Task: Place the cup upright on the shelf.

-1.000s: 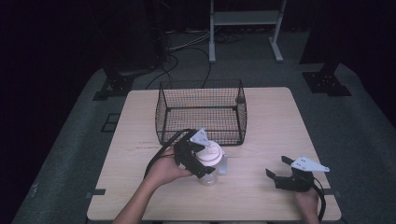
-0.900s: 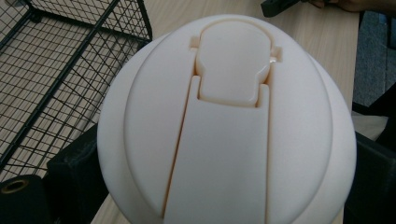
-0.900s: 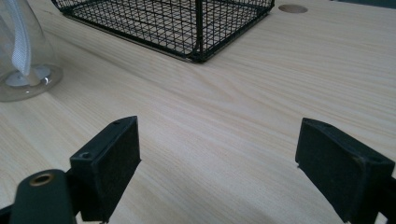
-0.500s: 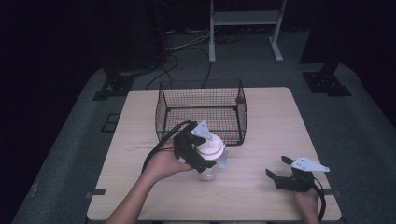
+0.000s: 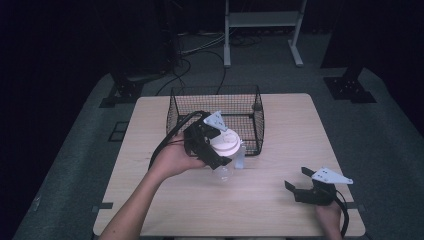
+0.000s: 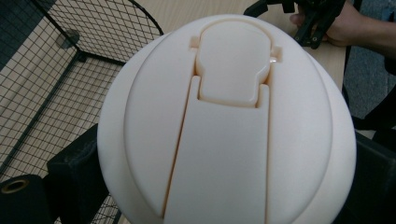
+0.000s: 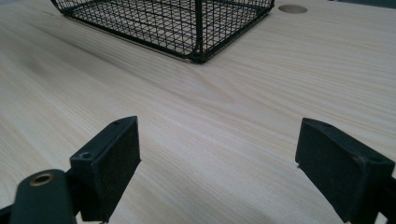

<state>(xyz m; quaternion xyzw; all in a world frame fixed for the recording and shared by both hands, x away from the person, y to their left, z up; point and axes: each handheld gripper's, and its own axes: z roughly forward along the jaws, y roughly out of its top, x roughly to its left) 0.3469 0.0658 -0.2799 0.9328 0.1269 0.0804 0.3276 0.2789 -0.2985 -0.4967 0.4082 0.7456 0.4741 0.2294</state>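
Note:
A clear plastic bottle (image 5: 223,171) with a round cream flip-top lid (image 5: 225,143) hangs just in front of the black wire basket (image 5: 215,90). My left gripper (image 5: 217,147) is shut on it at the lid. In the left gripper view the lid (image 6: 229,121) looms close between the jaws, with the basket (image 6: 56,88) mesh behind it to the left. At the table's front right my right gripper (image 5: 296,179) rests low, open and holding nothing. In the right gripper view, bare wood lies between the jaws of that gripper (image 7: 219,163), and a corner of the basket (image 7: 187,28) stands farther off.
The light wooden table (image 5: 285,125) has a small round hole (image 7: 293,9) near the basket. The person's other hand and the right gripper (image 6: 303,18) appear at the top of the left gripper view. Dark floor, cables and stand legs surround the table.
My left gripper has carried the bottle up and away from the person, toward the basket's front wall. The right gripper has stayed put.

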